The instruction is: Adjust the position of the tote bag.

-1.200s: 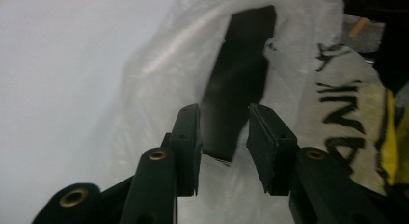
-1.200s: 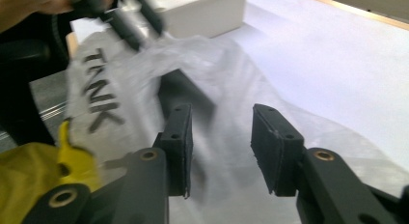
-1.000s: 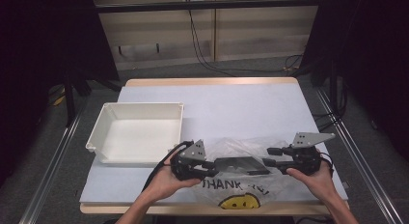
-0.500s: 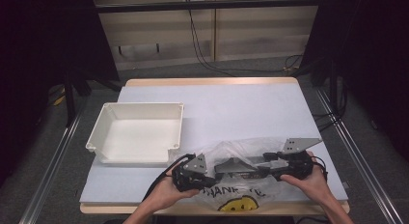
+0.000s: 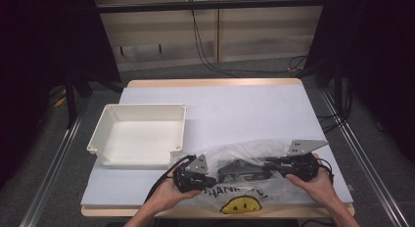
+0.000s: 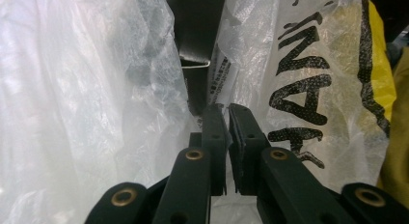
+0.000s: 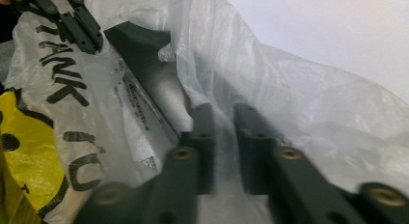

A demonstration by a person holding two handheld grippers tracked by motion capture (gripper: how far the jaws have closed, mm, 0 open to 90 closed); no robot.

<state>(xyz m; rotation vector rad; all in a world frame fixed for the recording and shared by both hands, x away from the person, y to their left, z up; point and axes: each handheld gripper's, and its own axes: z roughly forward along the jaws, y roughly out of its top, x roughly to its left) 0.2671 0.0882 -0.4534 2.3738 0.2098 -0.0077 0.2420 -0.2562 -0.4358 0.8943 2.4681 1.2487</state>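
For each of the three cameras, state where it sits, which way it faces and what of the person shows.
High view: above the person's side, facing forward and down on the white-topped table; forearms, hands, left gripper and right gripper.
Left gripper view: on that gripper, facing the thin translucent plastic bag; black jaws.
Right gripper view: on that gripper, facing the bag; black jaws.
Shared: the bag and the dark flat package inside.
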